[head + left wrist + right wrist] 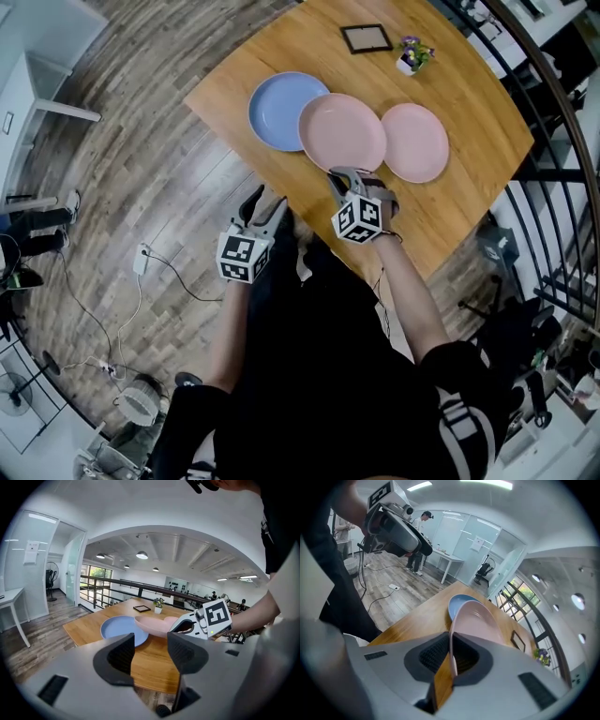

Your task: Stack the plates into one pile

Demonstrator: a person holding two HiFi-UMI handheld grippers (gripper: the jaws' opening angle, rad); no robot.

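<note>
On table (469, 197), middle plate (342, 131) overlapping left plate (277, 108), right plate (417, 142) beside, frame (366, 38) and plant (413, 54) behind

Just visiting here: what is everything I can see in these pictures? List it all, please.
table: one, brown wood, under everything
blue plate: one, blue, on the table, leftmost
held pink plate: one, pink, raised, middle
other pink plate: one, pink, on the table, rightmost
picture frame: one, black, table's far side
potted plant: one, purple flowers, beside the frame
left gripper: one, grey, fingers apart, empty, off the table
right gripper: one, grey, fingers shut on the held pink plate
</note>
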